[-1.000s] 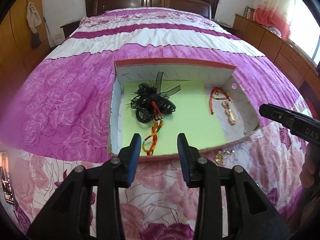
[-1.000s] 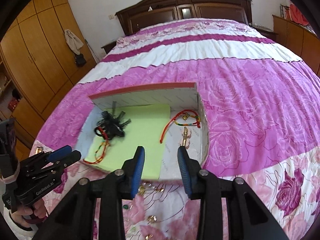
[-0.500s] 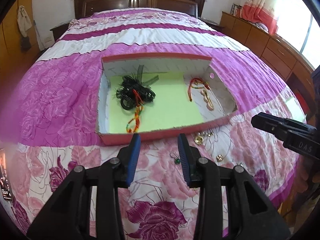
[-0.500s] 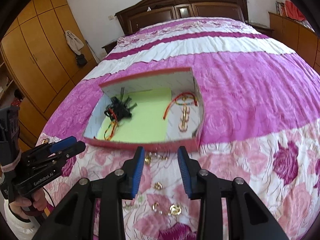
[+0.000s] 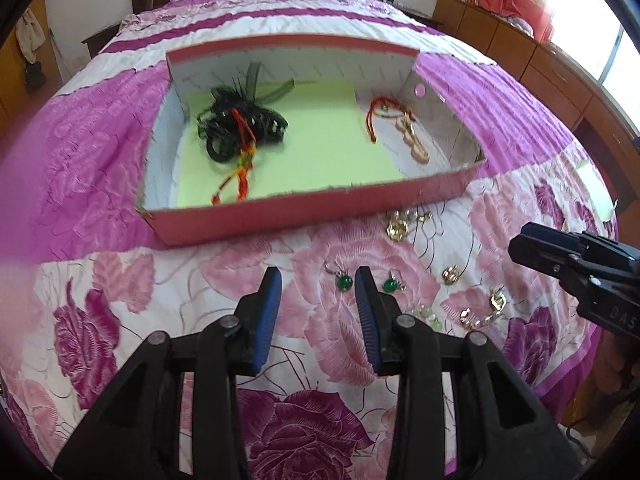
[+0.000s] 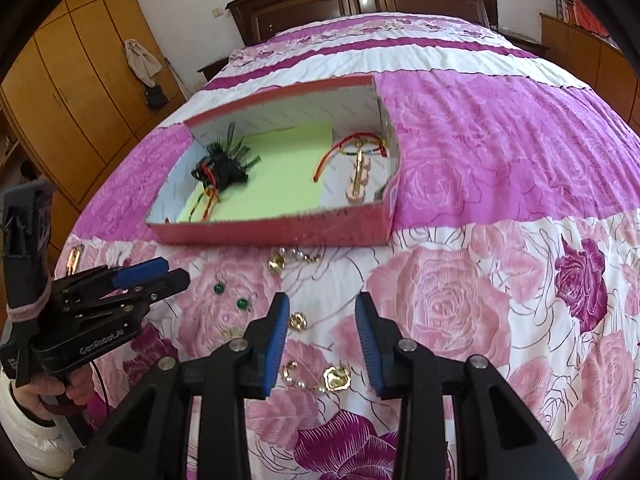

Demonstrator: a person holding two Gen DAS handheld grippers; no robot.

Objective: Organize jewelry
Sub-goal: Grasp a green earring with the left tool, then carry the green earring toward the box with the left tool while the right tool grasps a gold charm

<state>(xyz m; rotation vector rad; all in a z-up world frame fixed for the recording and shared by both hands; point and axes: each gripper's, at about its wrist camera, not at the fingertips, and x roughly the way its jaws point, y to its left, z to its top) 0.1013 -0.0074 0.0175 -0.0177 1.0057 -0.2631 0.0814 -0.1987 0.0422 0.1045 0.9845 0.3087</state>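
A red cardboard box [image 5: 280, 216] lined with green paper lies on the bed. It holds a black hair piece [image 5: 236, 124], a woven red cord [image 5: 242, 168] and a red cord with pink beads [image 5: 404, 128]. Loose on the quilt in front of it are two green earrings [image 5: 345, 282] [image 6: 242, 303] and gold pieces [image 5: 396, 226] [image 6: 337, 378]. My left gripper [image 5: 318, 280] [image 6: 172, 274] hovers open over the quilt, one green earring just beyond its right tip. My right gripper [image 6: 322, 304] [image 5: 520, 246] is open above the gold pieces and holds nothing.
The pink flowered quilt [image 6: 460, 304] covers the whole bed, with a dark wooden headboard [image 6: 360, 0] behind. Wooden wardrobes [image 6: 72, 80] stand to the left and low cabinets [image 5: 540, 60] to the right. A hand in a white sleeve [image 6: 32, 432] holds the left gripper.
Both grippers have drawn back from over the box toward the near end of the bed and sunk lower. The loose earrings and gold pieces have come into view.
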